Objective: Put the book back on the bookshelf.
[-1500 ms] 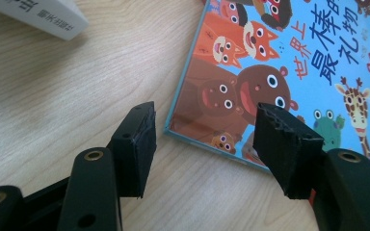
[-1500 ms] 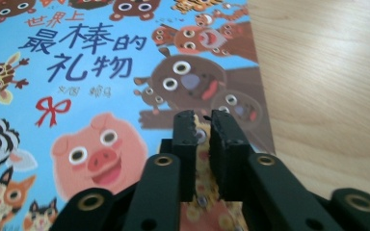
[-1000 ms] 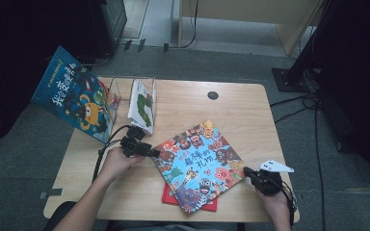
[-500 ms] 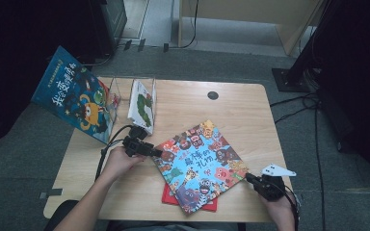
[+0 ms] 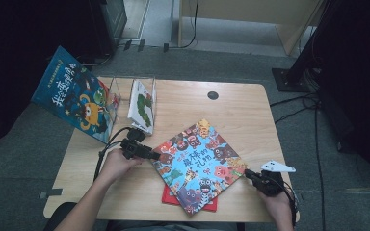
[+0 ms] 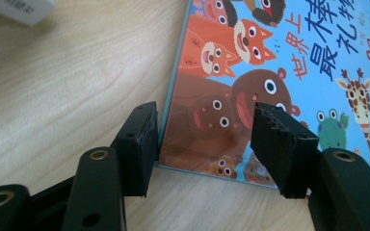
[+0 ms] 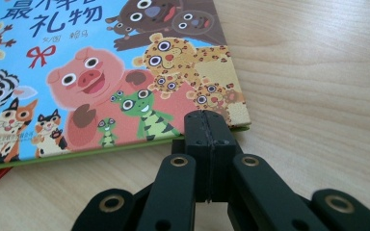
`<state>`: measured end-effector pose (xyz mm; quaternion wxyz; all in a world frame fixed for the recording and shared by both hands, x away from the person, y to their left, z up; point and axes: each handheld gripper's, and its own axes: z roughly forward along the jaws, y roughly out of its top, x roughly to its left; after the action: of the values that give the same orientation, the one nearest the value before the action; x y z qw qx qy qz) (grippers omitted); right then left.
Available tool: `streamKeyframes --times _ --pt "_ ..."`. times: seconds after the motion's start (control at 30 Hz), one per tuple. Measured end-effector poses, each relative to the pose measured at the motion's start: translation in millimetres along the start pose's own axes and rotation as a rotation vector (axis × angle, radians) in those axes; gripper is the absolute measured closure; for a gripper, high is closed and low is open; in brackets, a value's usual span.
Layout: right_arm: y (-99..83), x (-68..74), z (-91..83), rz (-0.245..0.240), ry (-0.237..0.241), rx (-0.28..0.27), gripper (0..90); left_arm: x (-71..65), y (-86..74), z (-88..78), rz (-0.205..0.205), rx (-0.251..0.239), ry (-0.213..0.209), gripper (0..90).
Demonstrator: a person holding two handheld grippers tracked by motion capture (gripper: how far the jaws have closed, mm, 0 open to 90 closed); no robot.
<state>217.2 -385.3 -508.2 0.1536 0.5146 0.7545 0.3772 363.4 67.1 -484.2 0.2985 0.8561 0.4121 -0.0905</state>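
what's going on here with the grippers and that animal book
A person at a wooden table works on a colourful animal picture book that lies flat on a red book. The left gripper has its jaws spread at the book's left corner, just closing a little, with the corner between them but the pads not pressing. The right gripper is shut, its tip against the book's opposite corner. Another book leans at the table's left edge.

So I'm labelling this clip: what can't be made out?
- Red book, high view: animal picture book covers most of it.
- Right gripper view: shut tips at that book's corner; contact unclear.
- White book in clear rack, high view: title too small.
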Motion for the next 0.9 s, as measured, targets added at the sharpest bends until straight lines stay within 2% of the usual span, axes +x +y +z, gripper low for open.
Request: streamKeyframes --times 0.3,0.47,0.7,0.9 --pt "9.1 -4.4 10.7 0.016 0.008 -0.014 90.0 0.1 -10.5 -5.7 -0.008 0.010 -0.008 44.6" --pt "16.1 -6.2 18.5 0.023 0.014 -0.019 90.0 0.7 -17.5 -9.1 -0.030 0.011 -0.021 44.9" --pt "24.9 -7.0 27.9 0.009 0.017 -0.020 90.0 2.7 -26.1 -13.9 -0.061 0.006 -0.042 44.6" --pt "31.4 -6.9 34.9 0.000 0.021 -0.022 90.0 1.8 -31.5 -17.3 -0.063 0.000 -0.038 44.4"
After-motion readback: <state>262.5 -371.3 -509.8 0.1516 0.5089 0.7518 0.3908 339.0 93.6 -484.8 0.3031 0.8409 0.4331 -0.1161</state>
